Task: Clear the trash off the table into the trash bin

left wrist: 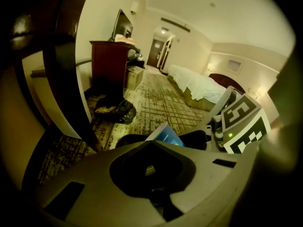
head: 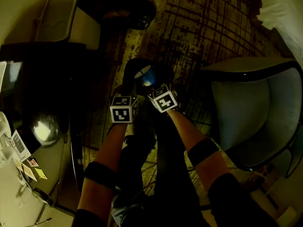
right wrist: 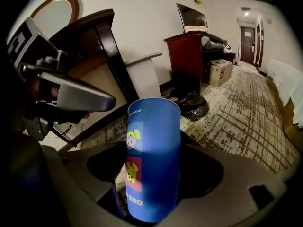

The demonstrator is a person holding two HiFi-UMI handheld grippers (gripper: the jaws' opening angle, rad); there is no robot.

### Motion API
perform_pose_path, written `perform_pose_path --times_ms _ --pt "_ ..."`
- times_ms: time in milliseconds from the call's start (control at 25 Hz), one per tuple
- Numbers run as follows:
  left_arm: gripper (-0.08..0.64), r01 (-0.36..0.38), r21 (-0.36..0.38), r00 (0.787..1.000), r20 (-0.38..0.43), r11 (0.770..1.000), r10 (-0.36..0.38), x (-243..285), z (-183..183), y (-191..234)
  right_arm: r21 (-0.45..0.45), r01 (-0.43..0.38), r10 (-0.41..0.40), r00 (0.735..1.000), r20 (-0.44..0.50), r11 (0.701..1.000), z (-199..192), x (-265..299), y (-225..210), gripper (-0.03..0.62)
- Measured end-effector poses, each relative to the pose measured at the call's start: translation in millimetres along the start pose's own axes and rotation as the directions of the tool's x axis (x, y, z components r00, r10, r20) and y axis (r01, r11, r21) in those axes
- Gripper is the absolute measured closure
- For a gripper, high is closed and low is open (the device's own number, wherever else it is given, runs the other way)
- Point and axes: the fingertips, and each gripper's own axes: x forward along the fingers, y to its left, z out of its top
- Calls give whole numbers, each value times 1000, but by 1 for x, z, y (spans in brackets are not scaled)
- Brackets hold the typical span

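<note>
We hold the blue paper cup [right wrist: 152,160] upright over the dark trash bin [head: 162,73] on the carpet, the fingers of the right gripper [head: 151,87] clamped round its lower half so it should drop straight in, while the left gripper [head: 129,89] hangs just beside, fingers closed on nothing.

A dark dresser [left wrist: 109,63] stands on patterned carpet [left wrist: 161,98] (white bed [left wrist: 196,86] opposite), a black bag [left wrist: 116,111], seemingly, beside it.
</note>
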Motion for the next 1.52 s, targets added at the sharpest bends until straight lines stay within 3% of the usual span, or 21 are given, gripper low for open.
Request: perform_pose_path --times_ms 480,680,880,1080,1200,1400,1520 --pt "558 -15 -32 999 -36 999 14 29 -44 25 19 7 -6 999 -47 1000 -28 75 0 172" --pt "558 -22 -38 999 -33 999 21 30 -49 35 28 17 -16 998 -62 999 -28 75 -4 172" --pt "558 7 -78 999 -32 997 -10 11 -29 22 29 43 -41 997 -66 999 -18 51 -5 178" --pt "558 -7 -78 1000 -8 997 6 -28 1 10 52 34 -31 998 -54 998 9 -2 9 251" --pt "558 -14 -50 1000 -1 999 14 -65 28 -3 22 52 -52 998 -22 998 43 -51 20 388" --pt "558 31 -38 999 46 999 -29 -154 94 -54 -13 84 -83 995 60 996 108 -147 48 545" --pt "558 15 -50 994 113 999 -10 -209 136 -67 -39 77 -72 992 107 996 154 -198 68 585"
